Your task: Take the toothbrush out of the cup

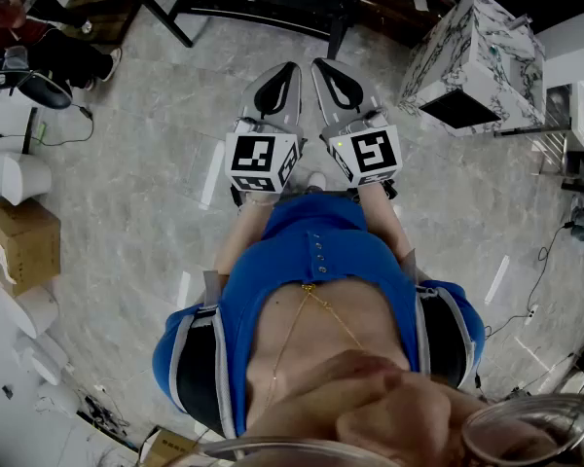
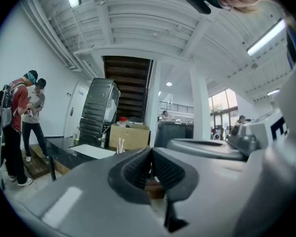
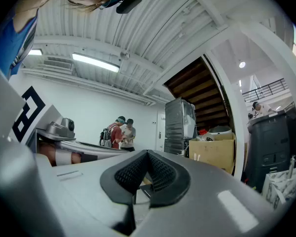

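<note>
Upper centre of head view: left gripper [image 1: 290, 69] and right gripper [image 1: 321, 66] side by side, jaws together, empty; cup and toothbrush not visible, bearing unknown.

1. 2 grippers: left gripper [image 1: 293, 67] and right gripper [image 1: 317, 64].
2. 2 marker cubes [image 1: 263, 159], 1 per gripper.
3. 2 people [image 2: 17, 107], standing together.
4. 1 cardboard box [image 1: 19, 243] on the floor.
5. 1 marbled white cabinet [image 1: 477, 52].
</note>
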